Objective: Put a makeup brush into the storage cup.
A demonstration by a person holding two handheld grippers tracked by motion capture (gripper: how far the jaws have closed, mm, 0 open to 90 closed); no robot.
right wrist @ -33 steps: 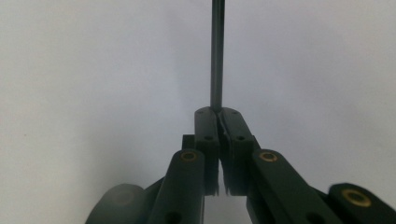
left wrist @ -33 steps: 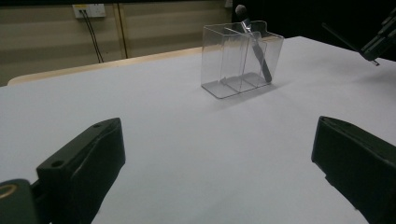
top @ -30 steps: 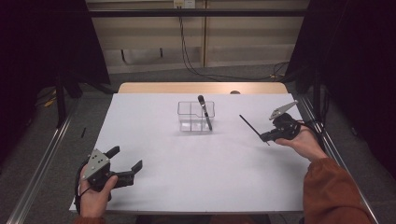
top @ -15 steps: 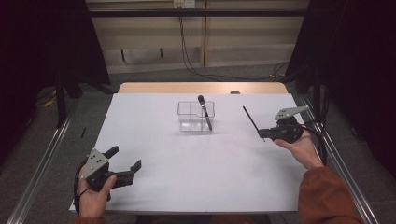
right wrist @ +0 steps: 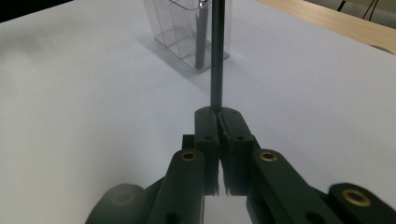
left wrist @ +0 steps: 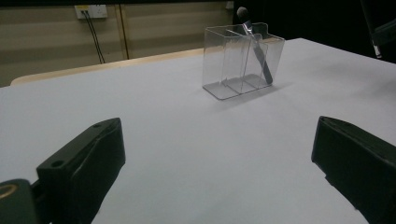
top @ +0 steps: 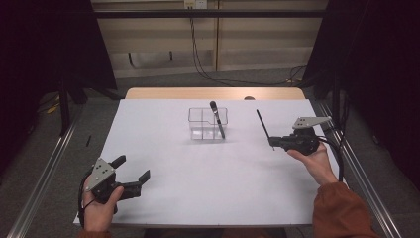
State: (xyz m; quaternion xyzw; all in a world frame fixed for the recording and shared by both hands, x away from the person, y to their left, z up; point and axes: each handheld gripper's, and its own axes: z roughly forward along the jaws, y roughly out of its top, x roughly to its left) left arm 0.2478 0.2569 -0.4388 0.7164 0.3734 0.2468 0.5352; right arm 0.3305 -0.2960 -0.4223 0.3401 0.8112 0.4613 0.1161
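The right gripper (top: 274, 144) squeezes a thin black stick (top: 263, 127) near the clear box (top: 207, 124). The left gripper (top: 132, 171) is wide apart.

Thin dark stick (top: 264, 129), long and straight, pinched at one end, tilted up over the white surface (top: 208, 168), well to the right of the clear box (top: 207, 124). Inside that box, leaning: dark brush (top: 217, 119) with round tip.

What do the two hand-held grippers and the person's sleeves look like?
Each hand-held gripper, left and right, is black with two blocky jaws, brass-coloured rivets, a grey three-cornered plate on top and a black cable trailing. The sleeve is rust orange.
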